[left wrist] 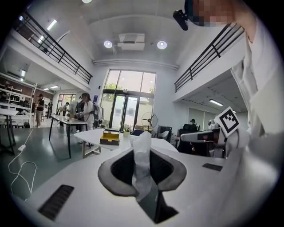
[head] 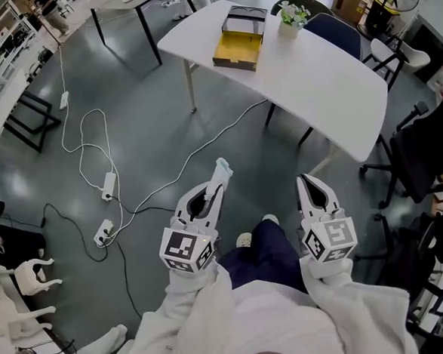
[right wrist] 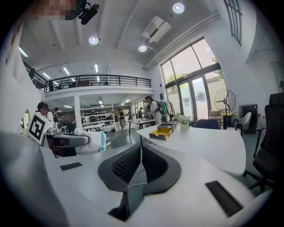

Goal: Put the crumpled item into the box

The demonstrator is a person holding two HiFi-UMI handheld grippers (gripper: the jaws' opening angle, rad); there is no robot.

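My left gripper is shut on a crumpled white item that sticks up past its tips. In the left gripper view the crumpled item stands pinched between the dark pads. My right gripper is level with it and to its right, jaws shut with nothing in them; its pads meet in the right gripper view. The open yellow box lies on the white table far ahead, well beyond both grippers. The box shows small in both gripper views.
A dark lid and a small potted plant stand by the box. White cables and power strips trail over the grey floor at left. Office chairs stand at right, and a blue chair is behind the table.
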